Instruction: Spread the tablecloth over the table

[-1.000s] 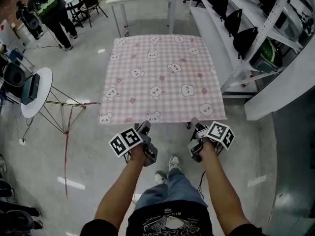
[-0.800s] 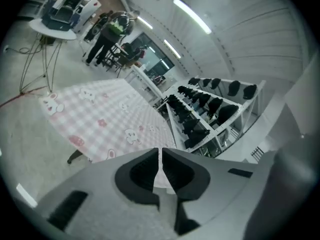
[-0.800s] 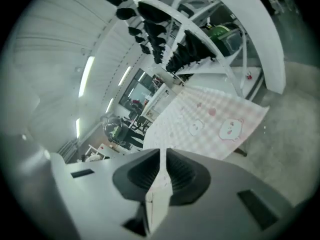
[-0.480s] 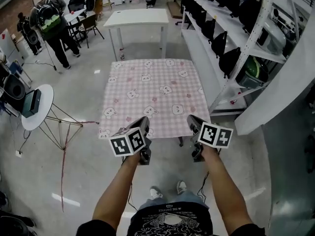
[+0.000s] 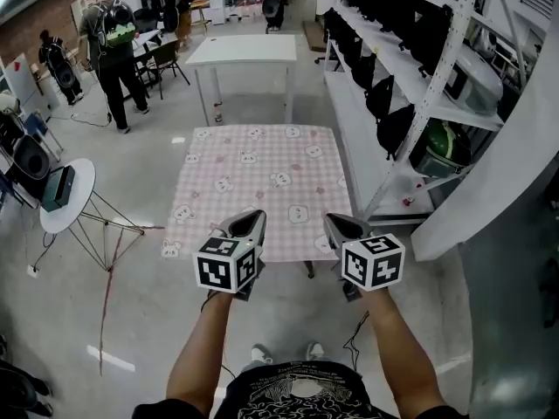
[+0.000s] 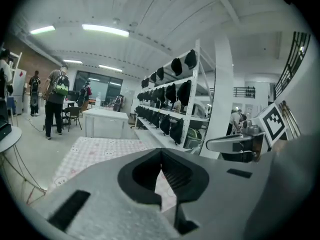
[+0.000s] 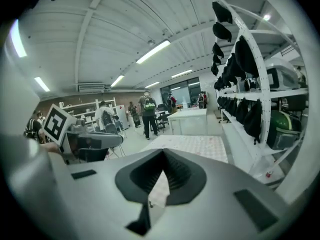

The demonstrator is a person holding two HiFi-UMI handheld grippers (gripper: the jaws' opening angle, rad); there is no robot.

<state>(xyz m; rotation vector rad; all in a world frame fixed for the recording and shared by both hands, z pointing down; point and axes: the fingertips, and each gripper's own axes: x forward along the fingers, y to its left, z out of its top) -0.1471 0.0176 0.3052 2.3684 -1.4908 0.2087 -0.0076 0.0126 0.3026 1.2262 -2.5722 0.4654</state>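
2 claws held up side by side: left claw (image 5: 251,220) & right claw (image 5: 339,225). Both closed tight, tips together, nothing in them. 1 pink checked cloth (image 5: 253,182) w/ little bears, lying flat over 1 table (image 5: 308,269), only a leg showing. Cloth past the claws, not touching them. 1 white table (image 5: 244,49) behind it. 1 round table (image 5: 83,213) at left. 1 long rack (image 5: 445,68) at right w/ many black bags (image 5: 380,94). 2 people (image 5: 113,46) at back left.
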